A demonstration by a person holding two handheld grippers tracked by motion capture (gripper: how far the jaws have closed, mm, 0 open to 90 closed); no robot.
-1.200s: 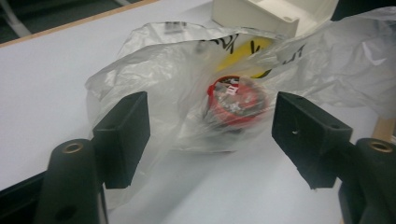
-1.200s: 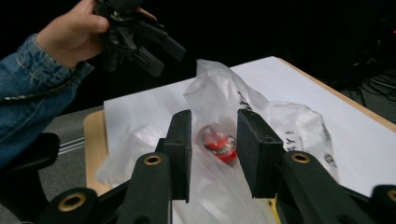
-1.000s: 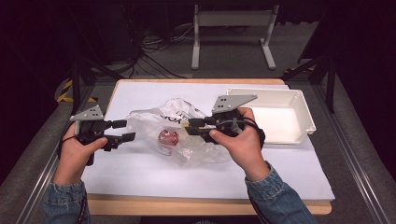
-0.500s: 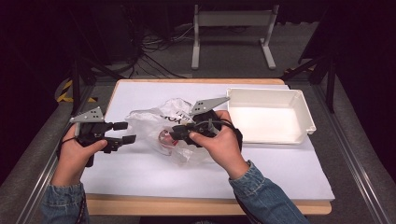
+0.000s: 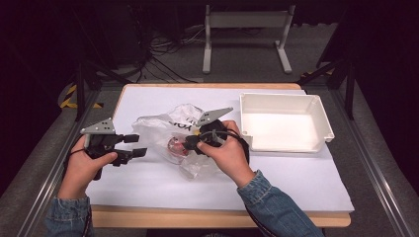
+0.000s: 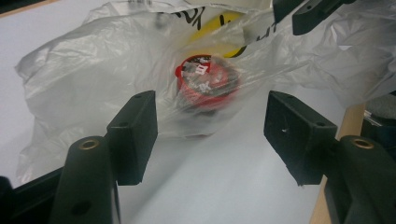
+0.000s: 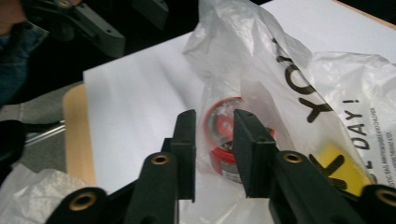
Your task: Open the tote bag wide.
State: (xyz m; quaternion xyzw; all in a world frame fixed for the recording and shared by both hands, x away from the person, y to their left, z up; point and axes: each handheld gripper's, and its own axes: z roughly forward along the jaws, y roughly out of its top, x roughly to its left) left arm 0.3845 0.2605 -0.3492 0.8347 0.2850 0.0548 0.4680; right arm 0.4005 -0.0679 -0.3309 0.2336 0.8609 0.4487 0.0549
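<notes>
A crumpled clear plastic bag (image 5: pixel 160 127) with black lettering lies at the middle of the white table. Inside it are a small red-lidded cup (image 5: pixel 175 145) and something yellow (image 6: pixel 219 39). My right gripper (image 5: pixel 190 143) points left into the bag; in the right gripper view its jaws (image 7: pixel 215 149) stand a narrow gap apart, with a fold of the bag (image 7: pixel 280 60) between them and the red cup (image 7: pixel 222 116) just behind. My left gripper (image 5: pixel 141 145) is at the bag's left edge. It is wide open (image 6: pixel 210 135) and faces the cup (image 6: pixel 205 84) through the film without touching.
An empty white tray (image 5: pixel 279 96) stands at the back right of the table, close to my right hand. White paper (image 5: pixel 296 182) covers the tabletop. Its wooden front edge runs along the bottom. A metal frame and cables are on the floor beyond.
My right gripper has moved left from beside the tray to the bag and tilted down at the red cup. The left gripper has stayed in place.
</notes>
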